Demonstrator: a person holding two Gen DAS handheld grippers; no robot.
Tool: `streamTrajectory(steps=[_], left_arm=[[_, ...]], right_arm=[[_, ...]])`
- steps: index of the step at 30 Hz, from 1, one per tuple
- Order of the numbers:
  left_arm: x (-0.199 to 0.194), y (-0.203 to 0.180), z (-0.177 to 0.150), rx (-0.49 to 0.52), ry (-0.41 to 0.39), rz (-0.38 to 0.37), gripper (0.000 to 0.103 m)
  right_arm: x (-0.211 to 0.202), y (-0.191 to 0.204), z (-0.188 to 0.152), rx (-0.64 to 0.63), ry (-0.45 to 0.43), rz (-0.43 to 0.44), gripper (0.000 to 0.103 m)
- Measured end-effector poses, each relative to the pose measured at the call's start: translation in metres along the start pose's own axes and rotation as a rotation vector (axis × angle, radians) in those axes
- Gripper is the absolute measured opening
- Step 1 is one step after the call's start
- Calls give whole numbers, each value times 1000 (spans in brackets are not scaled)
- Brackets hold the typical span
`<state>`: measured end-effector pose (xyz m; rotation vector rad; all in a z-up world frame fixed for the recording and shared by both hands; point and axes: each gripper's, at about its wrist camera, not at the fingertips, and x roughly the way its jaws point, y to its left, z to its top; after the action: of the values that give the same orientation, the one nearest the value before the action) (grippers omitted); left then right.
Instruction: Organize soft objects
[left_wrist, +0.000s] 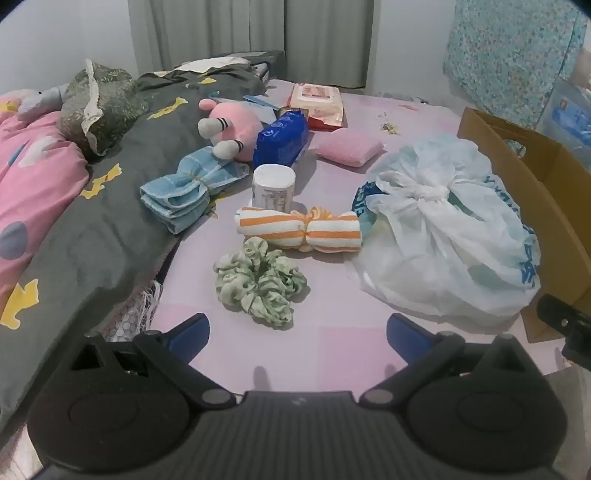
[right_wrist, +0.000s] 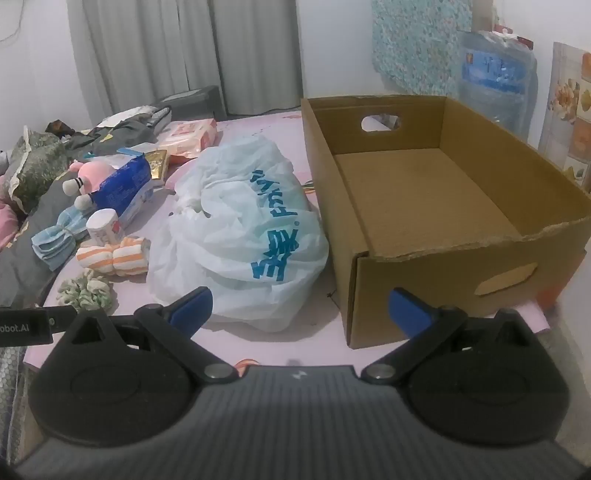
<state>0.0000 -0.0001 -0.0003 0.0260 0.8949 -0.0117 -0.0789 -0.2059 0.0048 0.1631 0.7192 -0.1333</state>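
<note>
My left gripper (left_wrist: 297, 338) hangs open over the pink bed sheet, just short of a green scrunchie (left_wrist: 258, 284). Behind the scrunchie lies an orange-striped rolled towel (left_wrist: 299, 230), then a white tissue roll (left_wrist: 273, 186), a blue tied towel (left_wrist: 188, 188), a pink plush toy (left_wrist: 229, 125), a blue tissue pack (left_wrist: 282, 138) and a pink sponge (left_wrist: 349, 147). A knotted white plastic bag (left_wrist: 443, 229) sits to the right. My right gripper (right_wrist: 299, 312) is open too, between that bag (right_wrist: 240, 229) and an empty cardboard box (right_wrist: 424, 206).
A grey duvet (left_wrist: 92, 229) and pink bedding (left_wrist: 33, 177) pile up on the left. A wet-wipes pack (left_wrist: 317, 101) lies at the back. Curtains (left_wrist: 258, 33) hang behind the bed. A large water bottle (right_wrist: 495, 81) stands by the wall behind the box.
</note>
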Motion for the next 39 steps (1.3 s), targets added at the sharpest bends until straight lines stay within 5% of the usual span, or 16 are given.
streamTrajectory(steps=[39], left_arm=[[2, 0, -3, -6, 11, -10, 102]], right_arm=[[4, 1, -2, -18, 34, -18, 102]])
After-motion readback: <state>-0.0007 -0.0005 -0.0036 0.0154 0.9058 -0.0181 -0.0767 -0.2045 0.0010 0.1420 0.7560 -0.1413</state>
